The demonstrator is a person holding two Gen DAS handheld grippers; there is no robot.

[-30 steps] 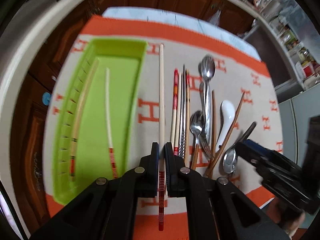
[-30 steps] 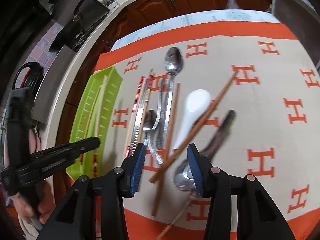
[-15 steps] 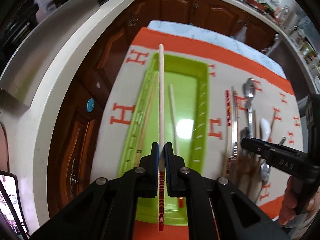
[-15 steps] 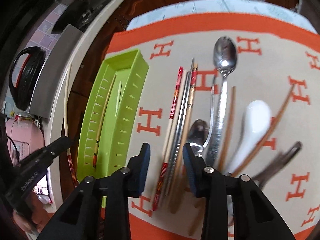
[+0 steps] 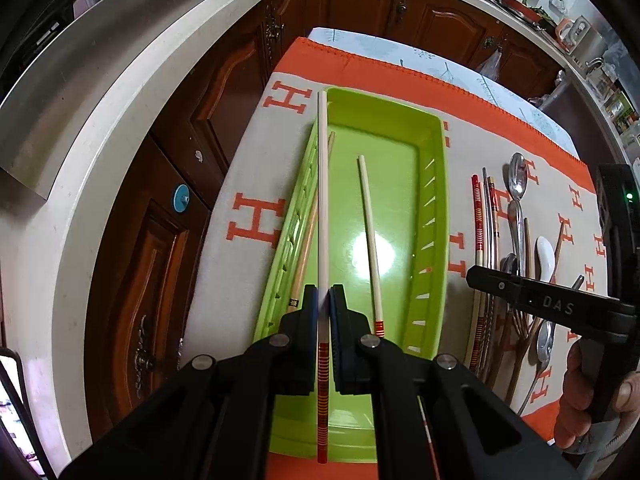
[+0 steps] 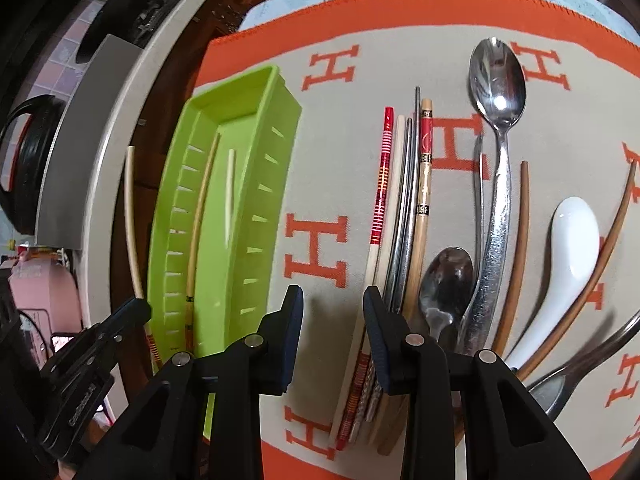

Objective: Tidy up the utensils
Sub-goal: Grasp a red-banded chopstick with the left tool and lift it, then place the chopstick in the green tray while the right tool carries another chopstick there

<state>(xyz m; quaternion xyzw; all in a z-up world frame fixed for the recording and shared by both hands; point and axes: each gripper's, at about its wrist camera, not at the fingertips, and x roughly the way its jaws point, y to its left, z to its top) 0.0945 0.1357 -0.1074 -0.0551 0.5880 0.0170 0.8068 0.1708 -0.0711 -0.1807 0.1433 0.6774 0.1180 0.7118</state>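
My left gripper (image 5: 323,300) is shut on a pale chopstick (image 5: 322,200) with a red-striped end, held over the left side of the green tray (image 5: 438,200). Two chopsticks lie in the tray: a pale one (image 5: 370,240) and a tan one (image 5: 308,236) along its left wall. My right gripper (image 6: 333,308) is open and empty, low over the mat beside a bundle of chopsticks (image 6: 404,200). The tray (image 6: 276,168) and the held chopstick (image 6: 131,216) also show in the right wrist view, with the left gripper (image 6: 132,312) at lower left.
Right of the bundle lie a large steel spoon (image 6: 498,128), a small spoon (image 6: 446,280), a white ceramic spoon (image 6: 568,248) and brown chopsticks (image 6: 520,240) on the orange-bordered mat (image 6: 320,248). The counter edge (image 5: 132,128) and wooden cabinets are to the left.
My left gripper has carried the chopstick leftward from over the utensil pile to over the tray's left side. My right gripper has moved left from the spoons to the chopstick bundle.
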